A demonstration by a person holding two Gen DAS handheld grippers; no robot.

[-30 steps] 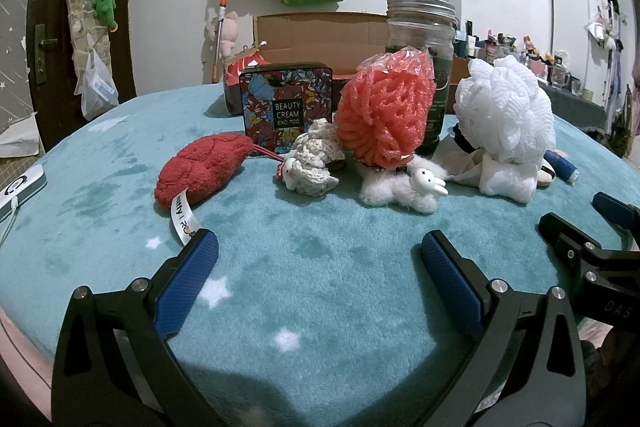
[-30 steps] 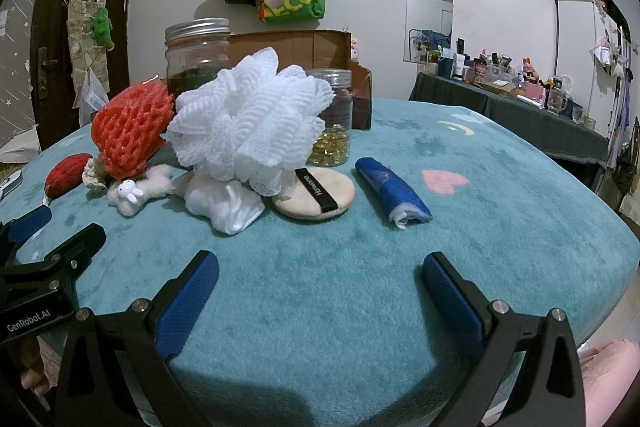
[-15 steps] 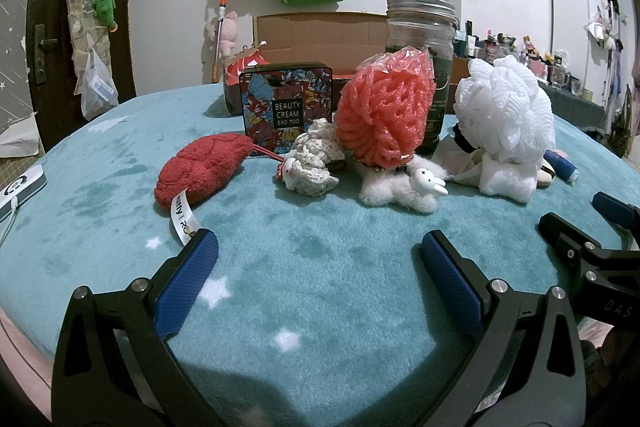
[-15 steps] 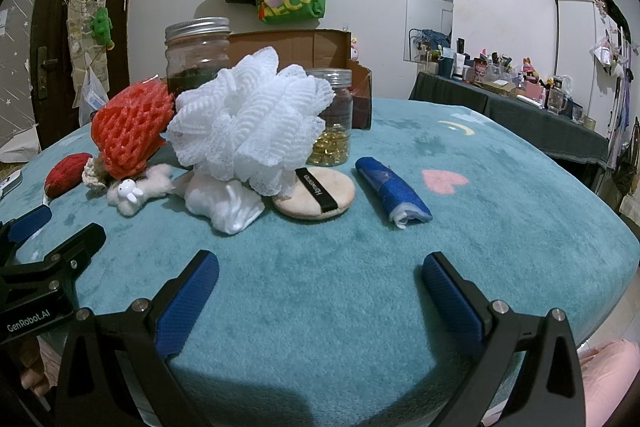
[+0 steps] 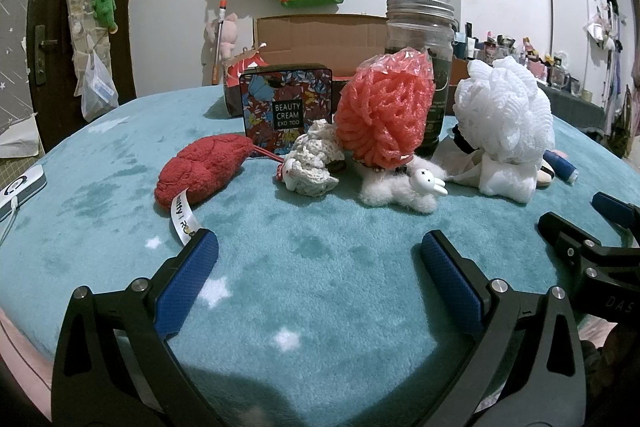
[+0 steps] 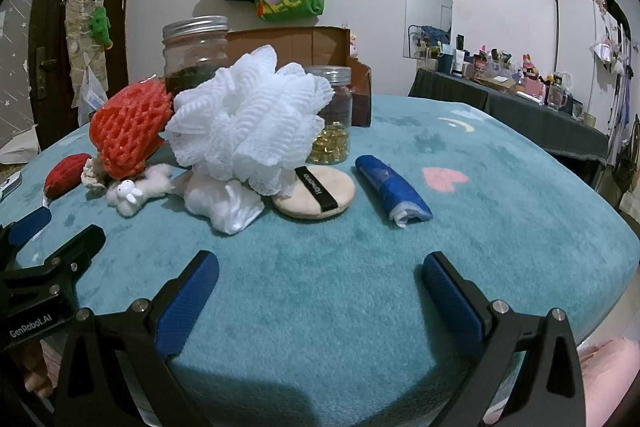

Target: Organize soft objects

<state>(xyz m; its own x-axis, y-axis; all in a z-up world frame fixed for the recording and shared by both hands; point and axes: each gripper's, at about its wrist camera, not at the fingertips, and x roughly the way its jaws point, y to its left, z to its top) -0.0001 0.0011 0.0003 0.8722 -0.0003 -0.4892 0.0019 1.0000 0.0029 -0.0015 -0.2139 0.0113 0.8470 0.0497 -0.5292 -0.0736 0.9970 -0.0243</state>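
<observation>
Hovering low over the near part of the teal blanket (image 5: 320,267), the left gripper (image 5: 316,259) and the right gripper (image 6: 320,279) both have their fingers spread wide with nothing between them. Nothing appears gripped yet, so the sorting looks to be at its very start.

The soft things lie in a loose row across the middle of the blanket: a red plush piece (image 5: 204,171), a crocheted lump (image 5: 316,163), a pink-red mesh pouf (image 5: 384,115) over a small white bunny toy (image 5: 404,187), and a white mesh pouf (image 6: 248,119) sitting on a white cloth bundle (image 6: 224,203). Right of these, the powder puff (image 6: 316,191) and the rolled blue cloth (image 6: 392,191) lie just apart from each other.

A sensible first pick would be an outlying piece, the red plush for the left or the blue roll for the right, since each has bare blanket around it. The poufs crowd against a tall glass jar (image 5: 420,67) and a smaller jar of capsules (image 6: 332,119), so a reach there risks a knock. Open room is widest on the right and along the near edge; the cardboard box (image 5: 320,39) stands behind.
</observation>
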